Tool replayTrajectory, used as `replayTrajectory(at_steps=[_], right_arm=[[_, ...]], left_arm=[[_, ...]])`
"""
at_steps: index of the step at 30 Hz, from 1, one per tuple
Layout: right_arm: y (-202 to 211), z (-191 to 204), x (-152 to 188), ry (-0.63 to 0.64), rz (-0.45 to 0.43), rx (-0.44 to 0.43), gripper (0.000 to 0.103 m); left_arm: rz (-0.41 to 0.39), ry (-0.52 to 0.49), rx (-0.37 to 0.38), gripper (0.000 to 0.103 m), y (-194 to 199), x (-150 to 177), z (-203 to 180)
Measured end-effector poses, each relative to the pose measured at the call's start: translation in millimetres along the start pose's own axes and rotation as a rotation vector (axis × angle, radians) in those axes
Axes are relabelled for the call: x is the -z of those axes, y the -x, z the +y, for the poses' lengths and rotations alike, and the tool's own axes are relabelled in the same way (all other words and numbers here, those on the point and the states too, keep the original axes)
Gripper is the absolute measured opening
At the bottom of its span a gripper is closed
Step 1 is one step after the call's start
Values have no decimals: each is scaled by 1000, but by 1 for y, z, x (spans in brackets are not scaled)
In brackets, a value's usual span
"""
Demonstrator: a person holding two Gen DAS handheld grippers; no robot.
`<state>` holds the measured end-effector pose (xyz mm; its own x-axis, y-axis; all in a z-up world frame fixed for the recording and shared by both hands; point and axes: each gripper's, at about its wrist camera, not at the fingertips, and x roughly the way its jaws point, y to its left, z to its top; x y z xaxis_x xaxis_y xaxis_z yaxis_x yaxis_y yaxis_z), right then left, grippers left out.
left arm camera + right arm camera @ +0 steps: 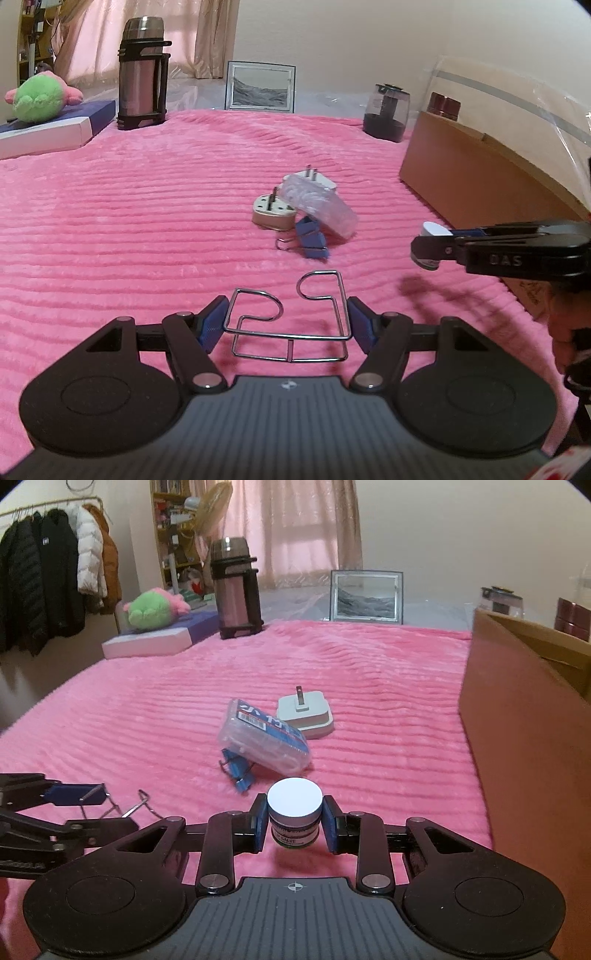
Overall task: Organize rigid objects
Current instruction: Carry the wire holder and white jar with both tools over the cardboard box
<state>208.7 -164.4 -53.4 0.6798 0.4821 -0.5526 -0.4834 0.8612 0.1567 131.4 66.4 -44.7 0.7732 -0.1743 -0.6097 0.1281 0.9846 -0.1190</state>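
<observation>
My left gripper point(288, 317) is shut on a bent chrome wire holder point(291, 336), its blue pads pressing the wire's two sides just above the pink blanket point(129, 229). My right gripper point(294, 823) is shut on a small salve jar with a white lid point(294, 799), held off the blanket. The left wrist view shows the right gripper point(428, 245) at the right with the jar point(436, 229). In the middle lie a clear plastic box point(264, 738), a white plug adapter point(304, 716), a beige round adapter point(273, 214) and a blue binder clip point(312, 240). The left gripper point(92, 810) shows at the right wrist view's left edge.
An open cardboard box point(517, 738) stands along the right edge of the blanket. At the back are a steel thermos point(142, 74), a framed picture point(260, 86), a dark glass jar point(388, 114) and a green plush toy point(38, 96) on a flat box. Coats point(44, 583) hang far left.
</observation>
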Motion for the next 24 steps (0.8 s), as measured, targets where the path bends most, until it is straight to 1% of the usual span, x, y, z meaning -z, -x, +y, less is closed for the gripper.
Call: replayTrajectory(at_steps=[6, 12, 20, 24], right_arm=[[49, 0, 4, -29, -22, 1, 27], [101, -4, 7, -34, -62, 13, 27], [161, -22, 14, -55, -112, 53, 27], [187, -39, 18, -72, -136, 93, 27]], left_arm=[[-5, 5, 3, 65, 27, 3, -24], [-15, 5, 21, 65, 52, 4, -54], [-47, -17, 71, 65, 77, -7, -99], [-65, -45, 107, 65, 82, -16, -123]])
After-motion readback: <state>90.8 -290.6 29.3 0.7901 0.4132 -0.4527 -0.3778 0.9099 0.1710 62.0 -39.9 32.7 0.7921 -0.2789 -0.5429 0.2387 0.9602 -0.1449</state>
